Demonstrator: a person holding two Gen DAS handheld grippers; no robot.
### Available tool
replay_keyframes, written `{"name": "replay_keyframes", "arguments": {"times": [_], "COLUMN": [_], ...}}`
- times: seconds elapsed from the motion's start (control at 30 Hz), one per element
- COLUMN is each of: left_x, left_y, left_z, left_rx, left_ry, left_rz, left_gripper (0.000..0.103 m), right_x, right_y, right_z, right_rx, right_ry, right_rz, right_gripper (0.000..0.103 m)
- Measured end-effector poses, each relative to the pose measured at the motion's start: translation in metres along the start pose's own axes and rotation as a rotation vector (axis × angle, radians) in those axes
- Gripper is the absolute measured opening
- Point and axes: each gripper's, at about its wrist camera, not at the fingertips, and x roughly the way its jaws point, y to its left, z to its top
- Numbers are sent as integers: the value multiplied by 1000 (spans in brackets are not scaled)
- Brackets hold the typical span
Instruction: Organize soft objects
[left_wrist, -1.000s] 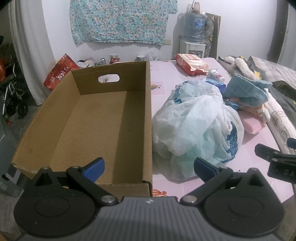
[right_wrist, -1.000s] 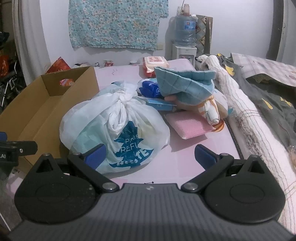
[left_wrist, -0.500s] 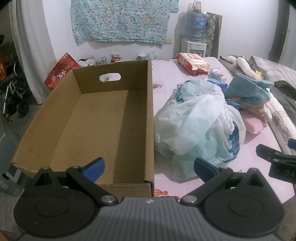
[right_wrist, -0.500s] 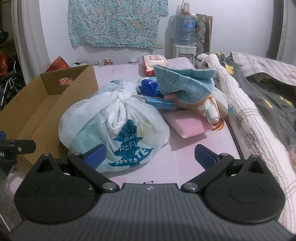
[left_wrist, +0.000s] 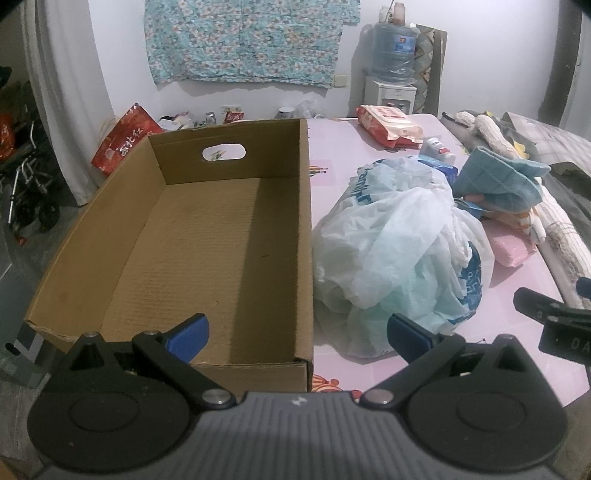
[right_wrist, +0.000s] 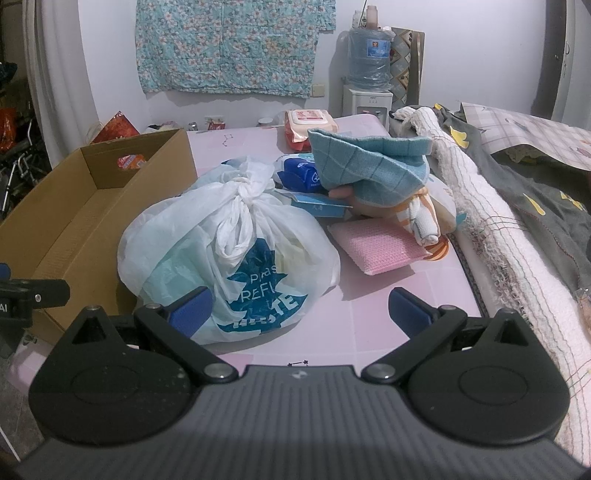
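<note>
An empty cardboard box (left_wrist: 207, 236) stands on the pink table's left side; it also shows in the right wrist view (right_wrist: 74, 221). A knotted white plastic bag (right_wrist: 236, 254) with blue print lies right of it, seen too in the left wrist view (left_wrist: 399, 251). Behind it lie a blue quilted cloth (right_wrist: 369, 166), a pink sponge pad (right_wrist: 376, 247) and a rolled orange-white cloth (right_wrist: 424, 218). My left gripper (left_wrist: 297, 332) is open over the box's near right corner. My right gripper (right_wrist: 301, 310) is open, just in front of the bag.
A wet-wipes pack (right_wrist: 310, 122) lies at the table's far end. Blue packets (right_wrist: 303, 173) sit behind the bag. Rolled towels and blankets (right_wrist: 491, 221) line the right side. A water dispenser (right_wrist: 369, 74) stands at the wall.
Both views have shifted only slightly; the left gripper drifted a little so the box and bag sit marginally further right. Nothing was grasped or moved.
</note>
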Motion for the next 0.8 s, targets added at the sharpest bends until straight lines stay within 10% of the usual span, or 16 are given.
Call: {"name": "replay_keyframes", "arguments": {"times": [0.8], "left_x": [4], "left_y": [-3], "left_z": [3], "left_rx": [-6], "left_ry": [24], "left_rz": [25], "left_gripper": [103], "right_x": [5], "right_y": [-1], "right_z": [-2], "right_rx": [5], "right_ry": [2], "right_rz": [10], "right_gripper": [102]}}
